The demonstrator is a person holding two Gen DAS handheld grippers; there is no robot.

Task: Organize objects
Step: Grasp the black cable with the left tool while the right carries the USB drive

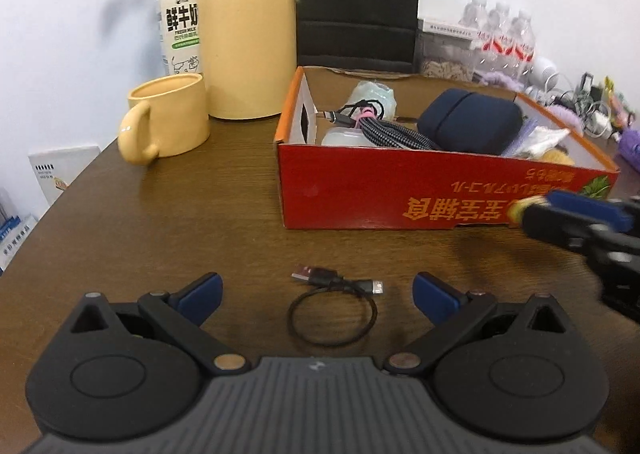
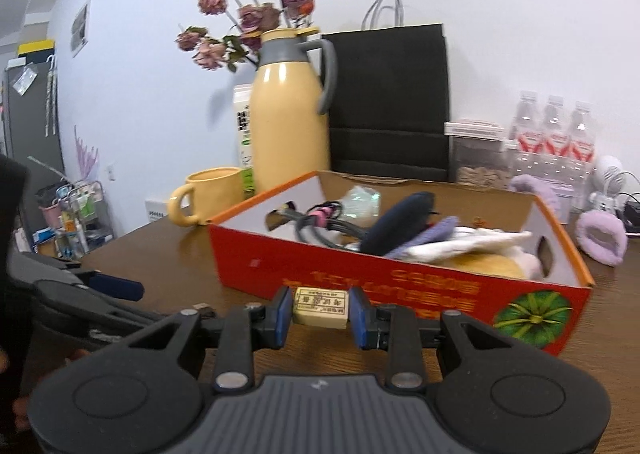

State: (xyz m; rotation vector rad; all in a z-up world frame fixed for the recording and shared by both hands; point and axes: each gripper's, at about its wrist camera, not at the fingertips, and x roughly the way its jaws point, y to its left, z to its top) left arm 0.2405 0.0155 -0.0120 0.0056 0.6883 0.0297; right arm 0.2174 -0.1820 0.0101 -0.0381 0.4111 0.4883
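Blue-padded right tool (image 2: pixel 320 312) grips an eraser (image 2: pixel 320 313) (labelled); left tool (image 1: pixel 318 292) gapes wide above a cable (image 1: pixel 334 308).

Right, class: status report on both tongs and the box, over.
Left tongs open over black cable. Right tongs shut on eraser, just short of red box. Path clear.

L claw (image 1: pixel 318 292) wide open, R claw (image 2: pixel 320 312) clamped, both angled down

We count one red box (image 1: pixel 400 190), one yellow mug (image 1: pixel 168 122), one yellow jug (image 1: pixel 248 34), one milk carton (image 1: pixel 178 22), three water bottles (image 2: pixel 554 130), and one short cable (image 1: pixel 332 306) just ahead of our left tool (image 1: pixel 318 292).
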